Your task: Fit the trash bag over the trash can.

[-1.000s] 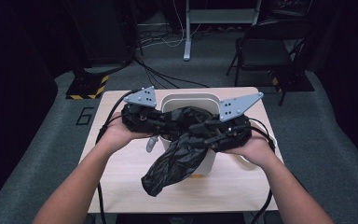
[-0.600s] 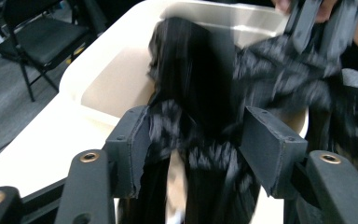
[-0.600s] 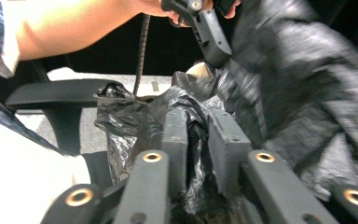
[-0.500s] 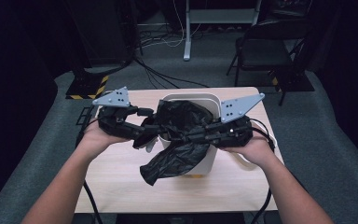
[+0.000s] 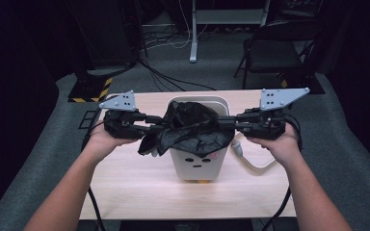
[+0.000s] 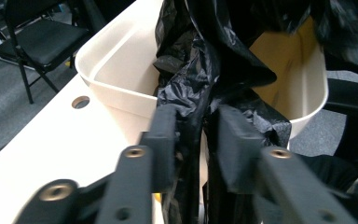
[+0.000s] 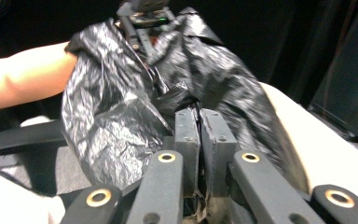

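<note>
A crumpled black plastic bag is stretched over the mouth of a cream bin standing mid-table. My left gripper holds the bag's left side. In the left gripper view its jaws have just been closing, and the bag is pinched between them in front of the bin's rim. My right gripper holds the bag's right side. Its jaws have just been closing too and stand almost together on a fold of the bag. The left gripper shows beyond the bag.
The bin stands on a light wooden table with a cable hole. A white hose lies right of the bin. Behind the table are a black folding chair, floor cables and a yellow-striped base.
The bag hung down the bin's front before; now it is lifted and pulled wide across the bin's top. The right gripper has moved right, the left gripper has moved left.
</note>
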Demonstrator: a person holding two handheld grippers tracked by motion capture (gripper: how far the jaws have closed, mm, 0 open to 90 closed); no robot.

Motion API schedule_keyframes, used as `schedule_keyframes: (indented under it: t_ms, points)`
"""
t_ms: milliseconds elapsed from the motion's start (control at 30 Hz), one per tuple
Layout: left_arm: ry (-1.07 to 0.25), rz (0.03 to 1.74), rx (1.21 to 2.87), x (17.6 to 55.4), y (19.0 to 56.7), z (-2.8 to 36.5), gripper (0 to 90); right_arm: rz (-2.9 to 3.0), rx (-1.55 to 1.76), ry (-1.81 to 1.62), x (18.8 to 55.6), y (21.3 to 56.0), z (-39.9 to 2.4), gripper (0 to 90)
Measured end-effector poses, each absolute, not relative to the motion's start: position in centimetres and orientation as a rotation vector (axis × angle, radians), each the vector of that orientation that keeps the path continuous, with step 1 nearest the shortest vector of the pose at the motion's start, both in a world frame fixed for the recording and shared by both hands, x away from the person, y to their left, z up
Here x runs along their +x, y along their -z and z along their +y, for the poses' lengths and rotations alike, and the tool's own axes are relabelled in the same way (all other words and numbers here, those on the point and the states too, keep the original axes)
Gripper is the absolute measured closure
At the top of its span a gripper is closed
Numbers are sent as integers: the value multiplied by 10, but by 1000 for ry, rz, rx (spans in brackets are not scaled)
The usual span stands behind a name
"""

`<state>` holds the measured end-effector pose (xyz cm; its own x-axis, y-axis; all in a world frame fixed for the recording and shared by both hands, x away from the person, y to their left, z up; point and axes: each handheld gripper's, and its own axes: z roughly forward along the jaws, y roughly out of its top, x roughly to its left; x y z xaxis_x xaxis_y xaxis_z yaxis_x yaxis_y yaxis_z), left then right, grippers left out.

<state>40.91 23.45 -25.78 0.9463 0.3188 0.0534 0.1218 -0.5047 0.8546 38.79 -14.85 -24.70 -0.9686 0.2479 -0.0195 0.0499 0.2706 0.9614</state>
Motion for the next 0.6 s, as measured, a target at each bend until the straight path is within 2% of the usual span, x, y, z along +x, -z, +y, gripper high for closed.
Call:
schedule_keyframes:
  t_ms: [33,67,133,433,600]
  points:
    - [-250,314,2099,410,257,234,729,2353,294,-1787,390,248,-153,856]
    - [-252,312,2113,411,257,234,818,2325,335,-1796,393,251,-162,861]
    - [-277,311,2131,411,257,233,887,2298,368,-1811,396,253,-170,867]
    - [-312,373,2140,420,250,248,895,2214,565,-1781,412,270,-204,895]
    - [-336,438,2134,432,252,259,896,2232,637,-1718,419,281,-205,898]
